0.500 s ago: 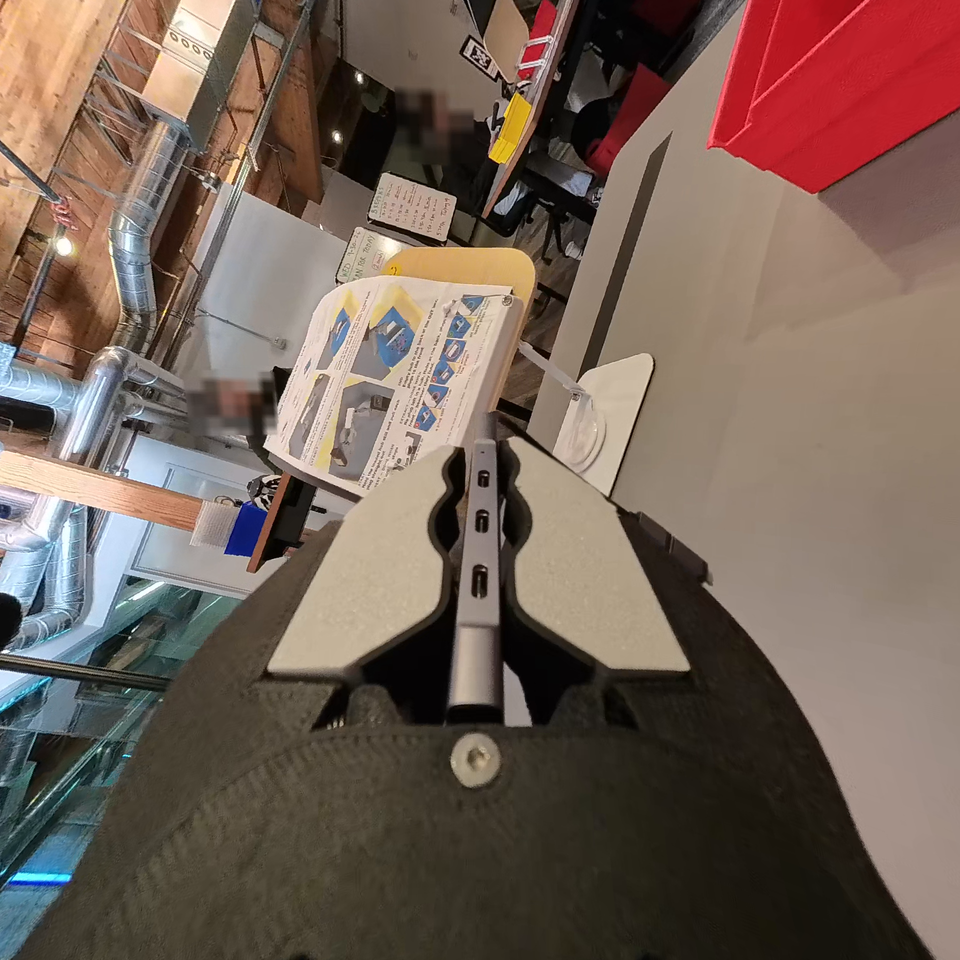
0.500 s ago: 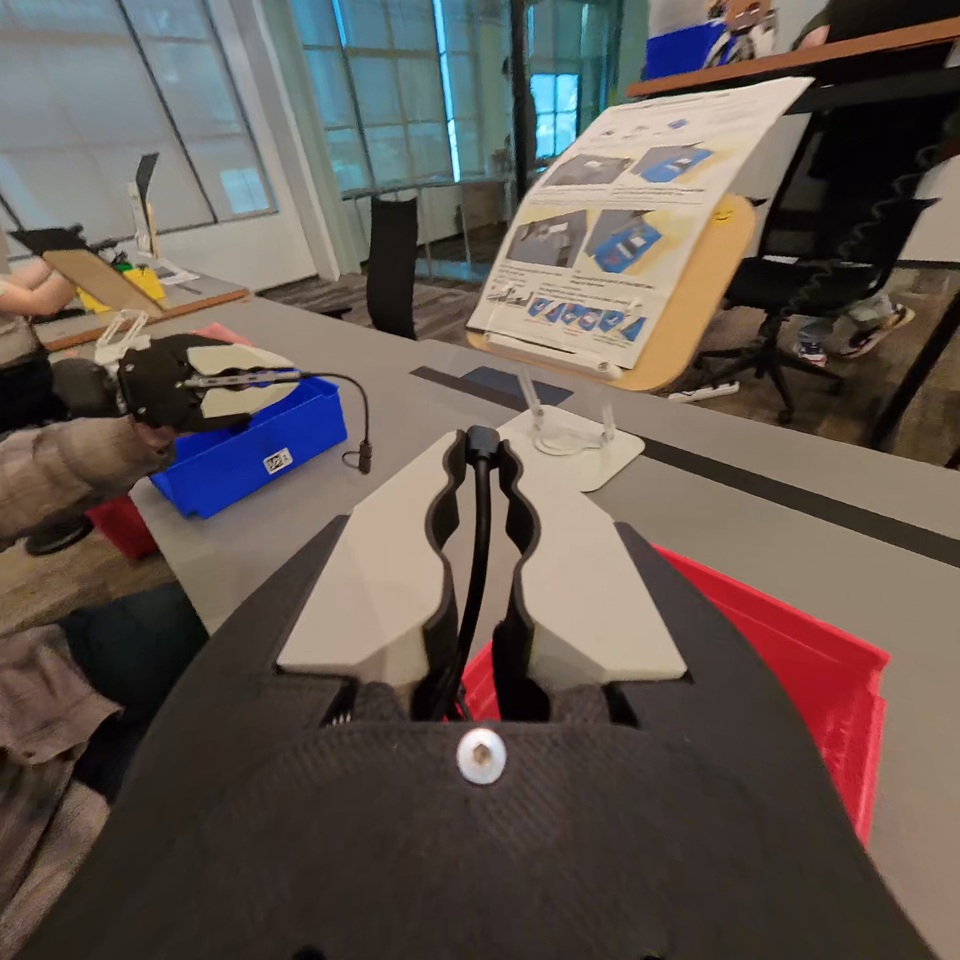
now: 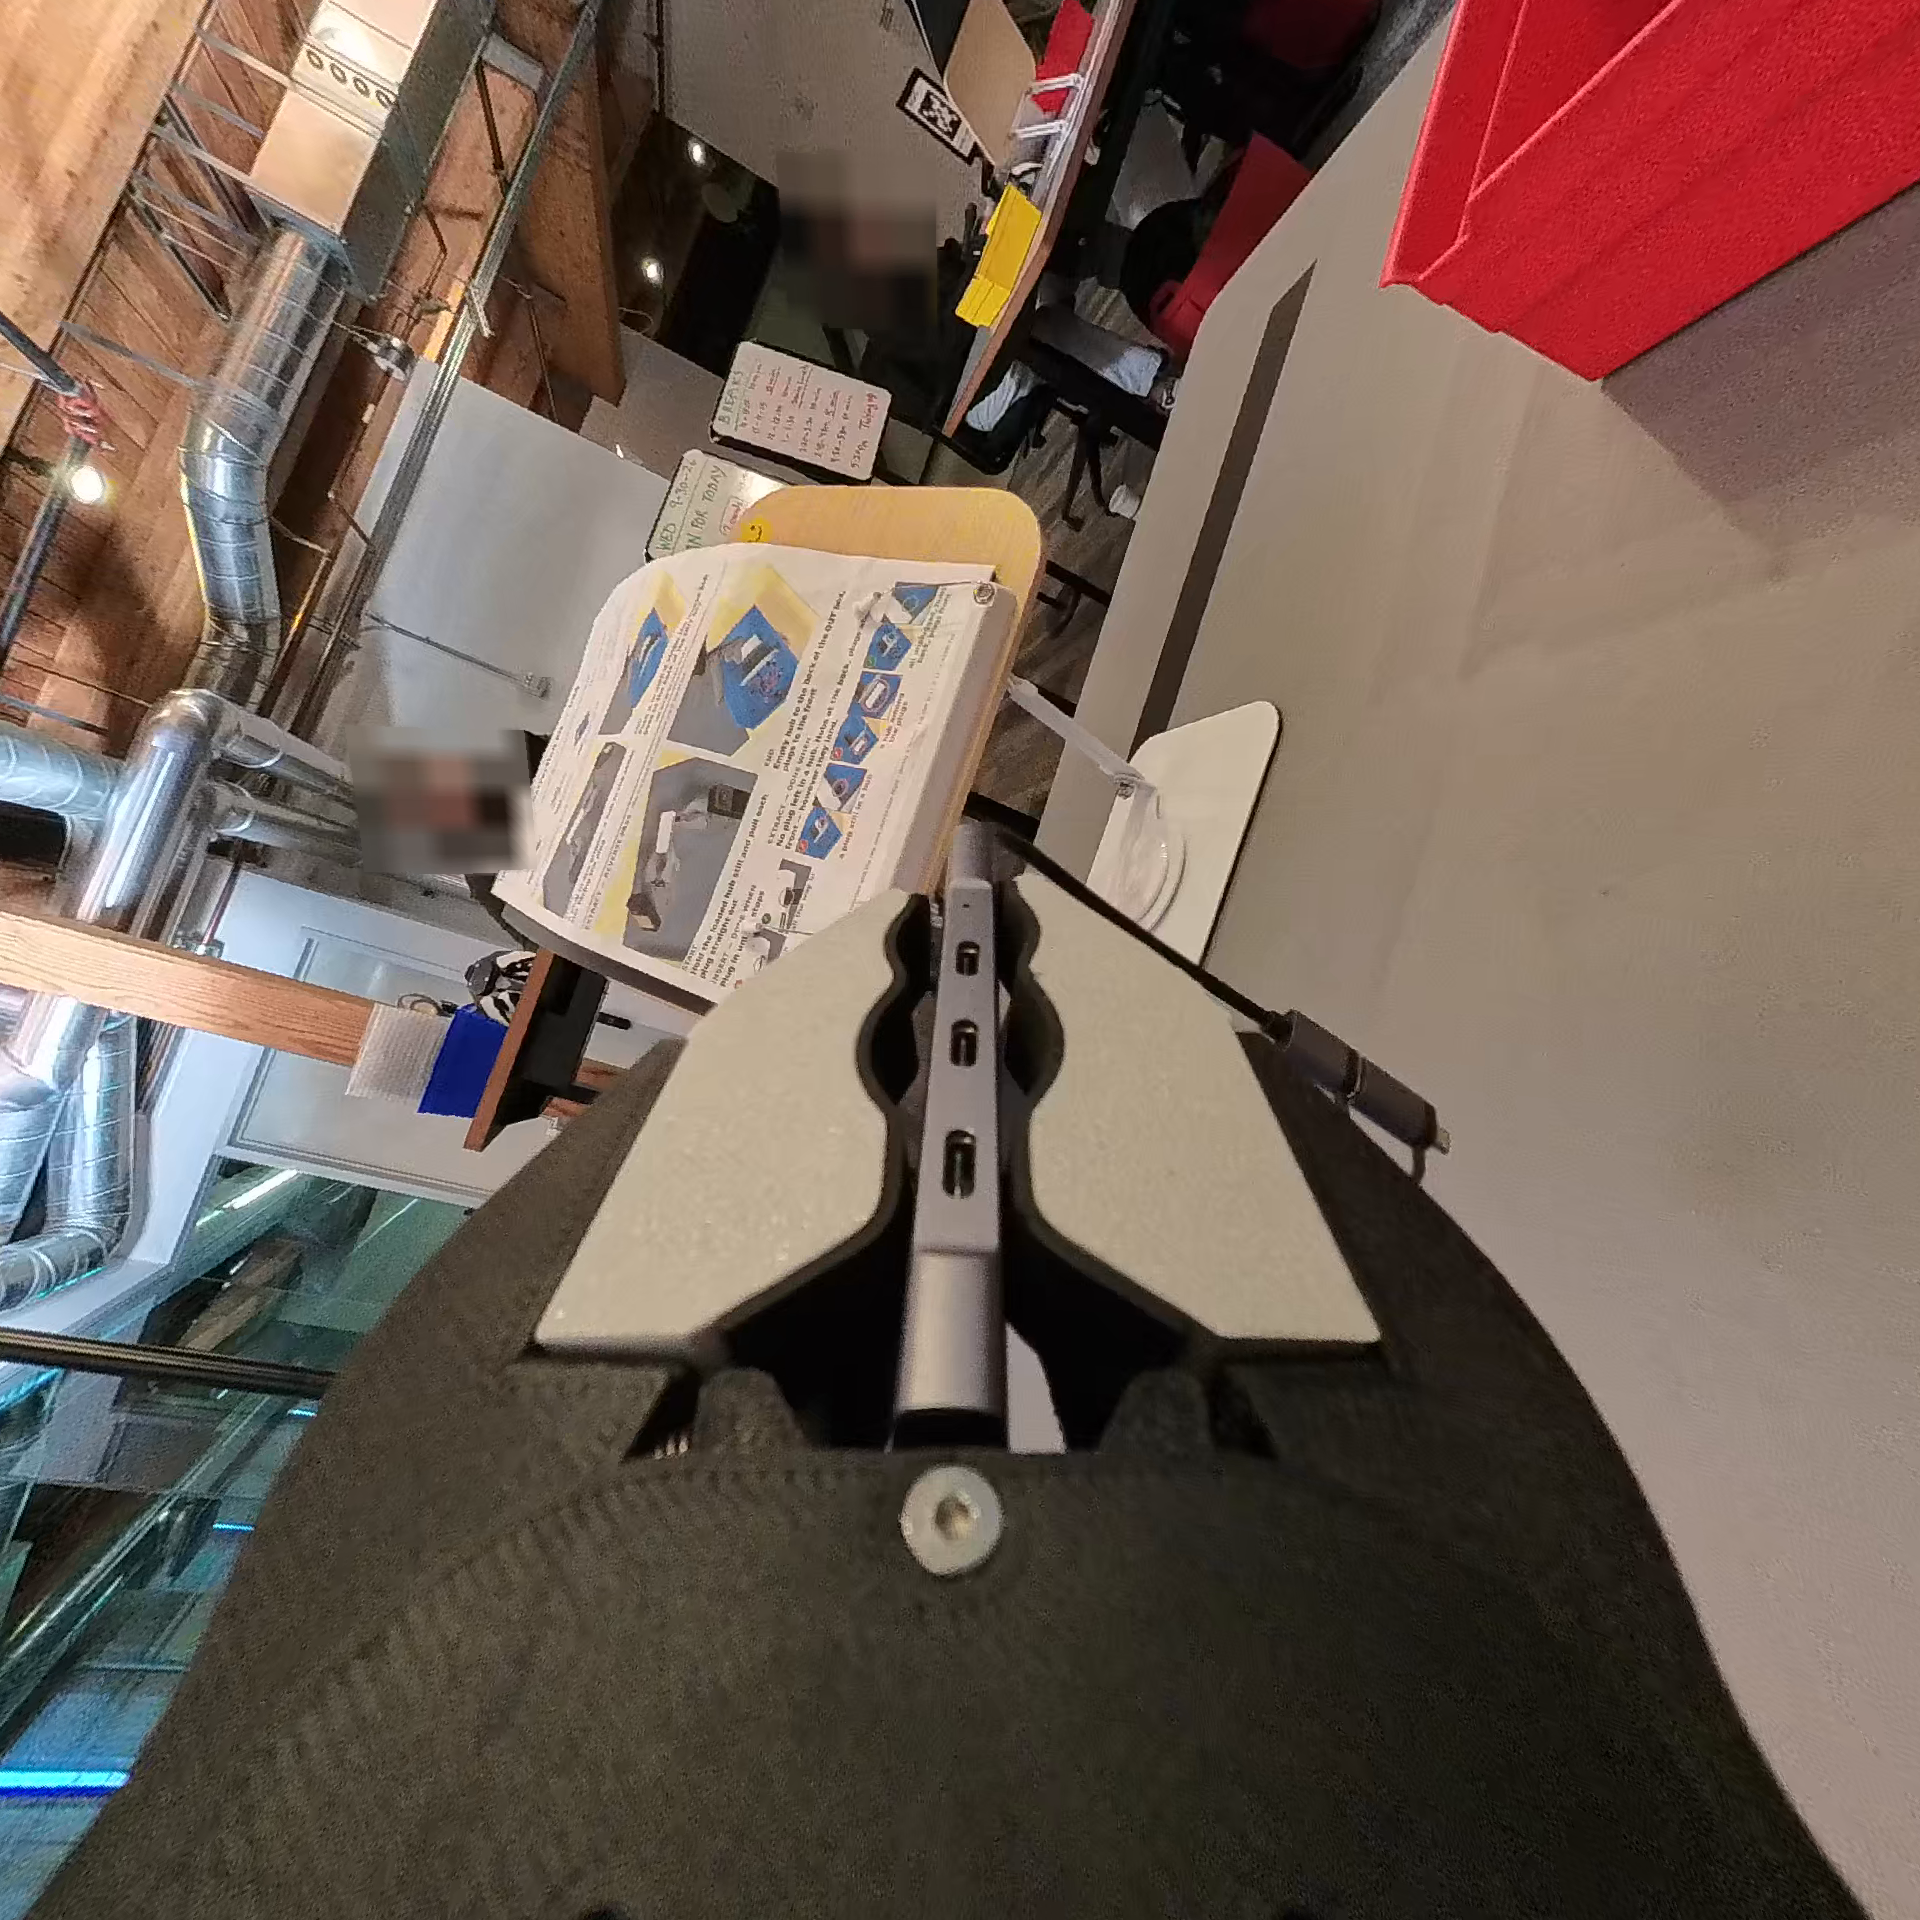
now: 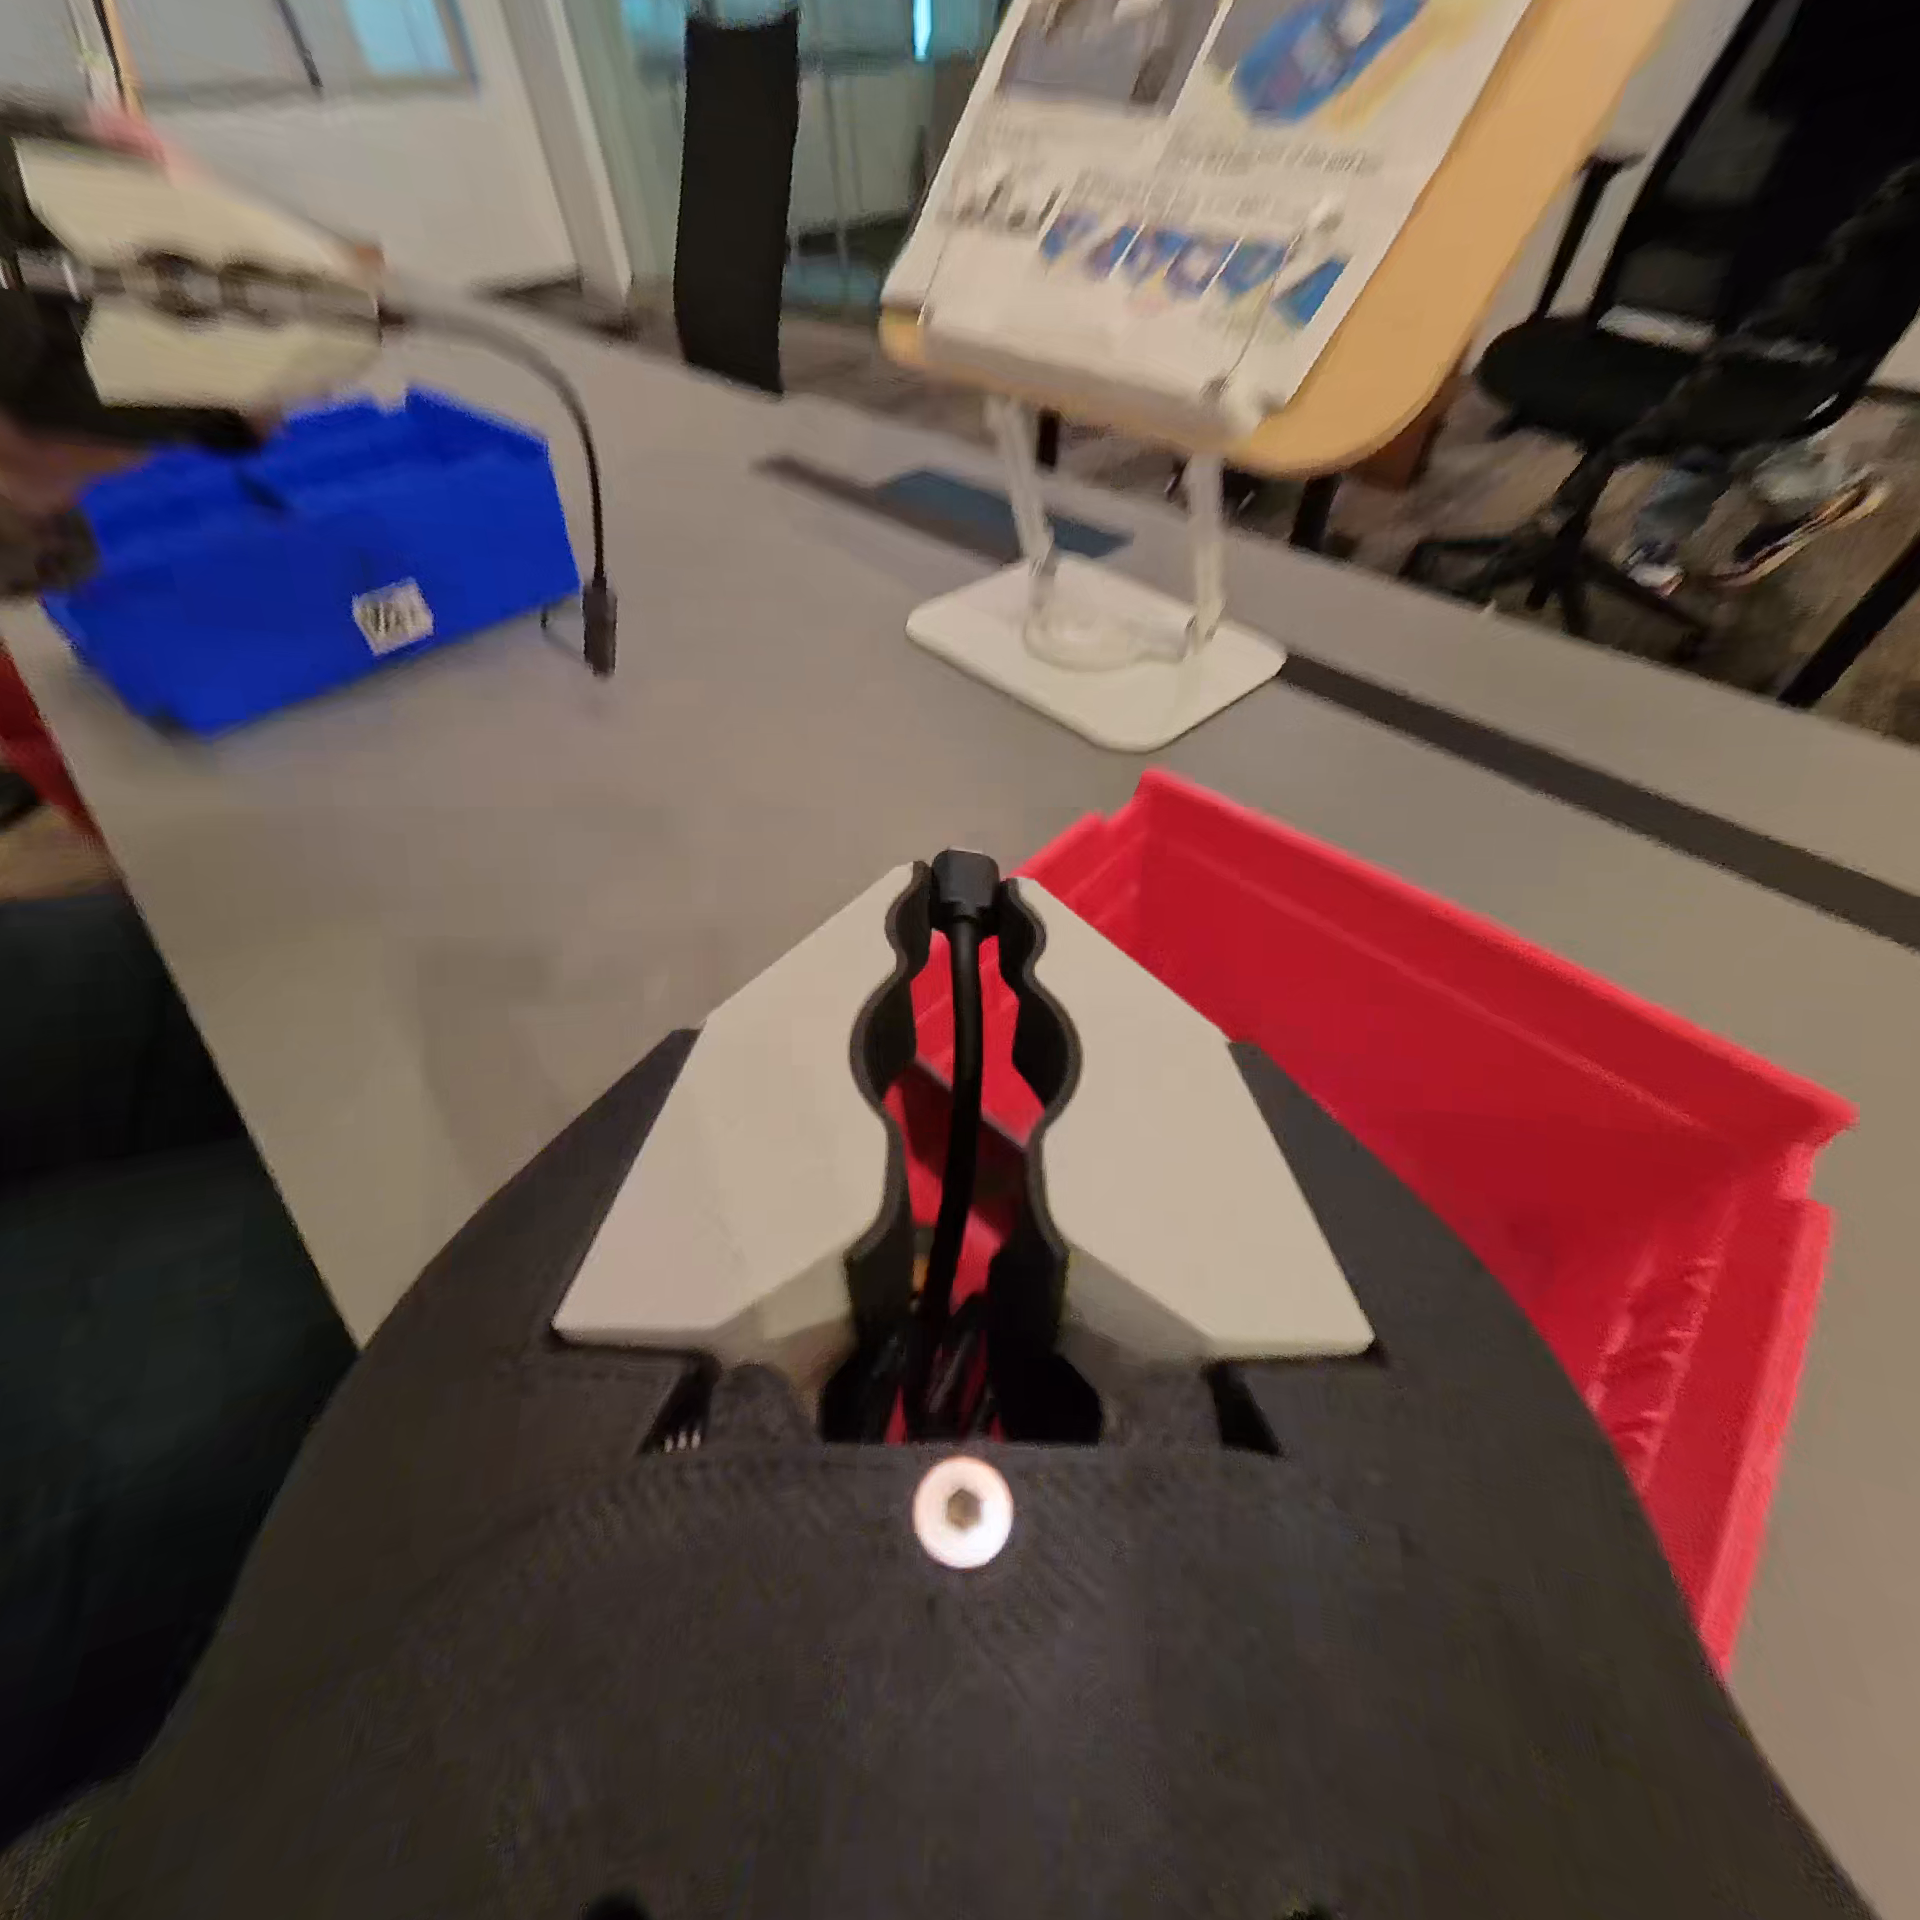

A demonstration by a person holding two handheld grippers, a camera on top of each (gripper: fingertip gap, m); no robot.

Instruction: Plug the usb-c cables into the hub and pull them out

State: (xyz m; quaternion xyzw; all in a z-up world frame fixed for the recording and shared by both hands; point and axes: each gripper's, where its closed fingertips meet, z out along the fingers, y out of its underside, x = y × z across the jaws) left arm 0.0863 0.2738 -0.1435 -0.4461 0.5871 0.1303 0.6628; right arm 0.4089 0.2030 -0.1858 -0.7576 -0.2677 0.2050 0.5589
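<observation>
Hub (image 3: 961, 1101) stays clamped in left tool (image 3: 961, 914); right tool (image 4: 961, 883), gripping cable (image 4: 961, 1091), dropped toward red bin (image 4: 1455, 1039).

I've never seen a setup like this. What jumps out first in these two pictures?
In the left wrist view, the left gripper clamps a slim grey hub edge-up, three empty ports in a row. In the right wrist view, the right gripper pinches a black cable by its plug, above a bright red bin. Beyond, a blue bin and a sheet on a stand sit on the grey table.
</observation>
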